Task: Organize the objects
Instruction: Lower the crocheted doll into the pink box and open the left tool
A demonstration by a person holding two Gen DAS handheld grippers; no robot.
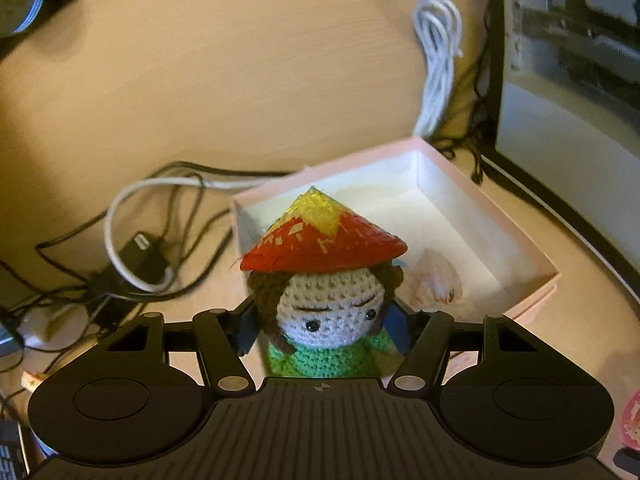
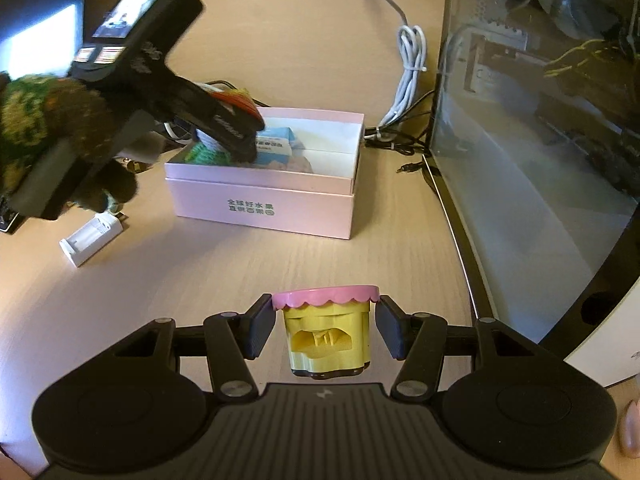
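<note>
Your left tool (image 1: pixel 320 328) was clamped on a crocheted doll (image 1: pixel 326 304) with a red hat, at the lower centre of the frame over the pink box (image 1: pixel 536 280). Your right tool (image 2: pixel 326 328) held a yellow cup (image 2: pixel 326 336) by its pink lid above the counter (image 2: pixel 200 288).
</note>
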